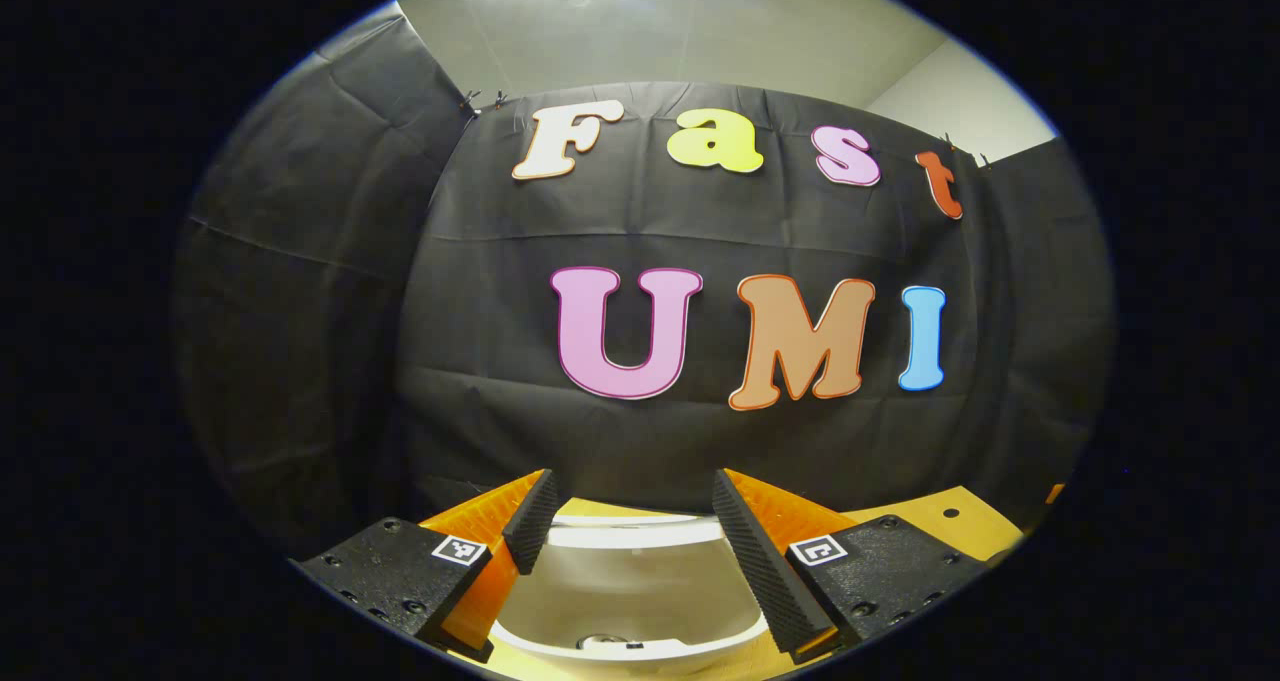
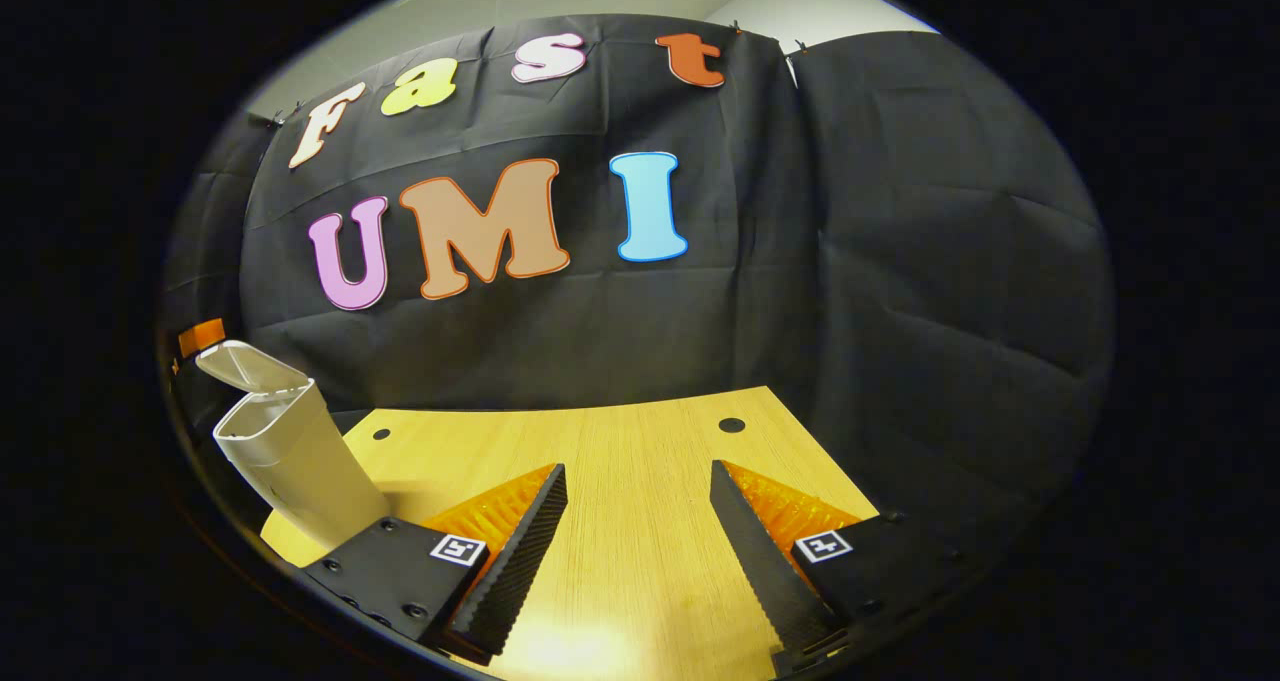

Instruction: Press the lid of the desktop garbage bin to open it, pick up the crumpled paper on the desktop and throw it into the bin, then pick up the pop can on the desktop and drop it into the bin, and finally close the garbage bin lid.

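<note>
The white desktop bin (image 2: pixel 300 461) stands at the table's left end in the right gripper view, its lid (image 2: pixel 238 364) tipped up and open. In the left gripper view I look down into the bin's open mouth (image 1: pixel 640 581), right below and between the fingers. My left gripper (image 1: pixel 633 481) hovers over it, open, with nothing between its fingers. Something small and greyish (image 1: pixel 605 643) lies deep inside the bin; I cannot tell what it is. My right gripper (image 2: pixel 638 471) is open above the bare wooden table (image 2: pixel 620 441), well right of the bin.
The wooden tabletop has a small round hole (image 2: pixel 731 425) near its far edge, and black cloth walls close it in behind and on the right. An orange piece (image 2: pixel 200 336) shows just behind the raised lid.
</note>
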### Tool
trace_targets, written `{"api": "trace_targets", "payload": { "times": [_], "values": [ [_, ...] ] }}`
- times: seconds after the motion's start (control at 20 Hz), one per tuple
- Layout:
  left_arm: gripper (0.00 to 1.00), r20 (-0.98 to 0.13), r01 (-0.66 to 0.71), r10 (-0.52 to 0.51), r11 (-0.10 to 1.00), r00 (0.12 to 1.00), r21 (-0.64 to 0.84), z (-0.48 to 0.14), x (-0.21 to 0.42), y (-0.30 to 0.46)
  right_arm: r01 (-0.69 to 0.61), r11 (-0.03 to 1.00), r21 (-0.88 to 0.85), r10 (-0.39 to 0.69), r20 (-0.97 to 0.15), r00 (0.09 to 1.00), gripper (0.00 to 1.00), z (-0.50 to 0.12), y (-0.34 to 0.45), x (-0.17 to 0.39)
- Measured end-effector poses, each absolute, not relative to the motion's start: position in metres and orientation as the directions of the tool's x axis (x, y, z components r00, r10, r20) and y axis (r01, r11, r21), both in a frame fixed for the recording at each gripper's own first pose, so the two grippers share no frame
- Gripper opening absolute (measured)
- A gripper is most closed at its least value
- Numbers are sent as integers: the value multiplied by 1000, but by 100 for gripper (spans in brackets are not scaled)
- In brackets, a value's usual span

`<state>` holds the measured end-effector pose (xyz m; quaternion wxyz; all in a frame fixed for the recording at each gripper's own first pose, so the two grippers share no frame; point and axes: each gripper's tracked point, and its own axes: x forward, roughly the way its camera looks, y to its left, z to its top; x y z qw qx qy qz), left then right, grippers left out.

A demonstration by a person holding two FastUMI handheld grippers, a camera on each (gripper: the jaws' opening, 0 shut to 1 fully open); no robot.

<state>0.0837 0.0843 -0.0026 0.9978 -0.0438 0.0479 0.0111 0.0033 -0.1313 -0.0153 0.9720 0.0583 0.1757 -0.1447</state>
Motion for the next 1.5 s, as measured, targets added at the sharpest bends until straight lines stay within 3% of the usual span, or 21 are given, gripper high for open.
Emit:
{"api": "trace_targets", "payload": {
  "times": [0.35,0.65,1.05,1.3,1.5],
  "values": [
    [92,-131,-74,68,997,989,-38,-42,65,80,272,961,50,-234,-375,897,96,-21,-126,5],
    [93,-281,-116,90,990,955,-78,-97,49,79,259,965,45,-224,-374,900,96,-20,-128,11],
    [90,-302,-127,122,992,945,2,-105,51,79,243,968,64,-199,-399,895,96,-34,-128,17],
    [92,-200,-119,128,991,971,59,-96,55,76,227,970,81,-172,-430,886,96,-46,-124,27],
    [92,-144,-124,125,992,982,17,-93,51,74,208,977,53,-167,-420,892,96,-39,-125,32]
  ]
}}
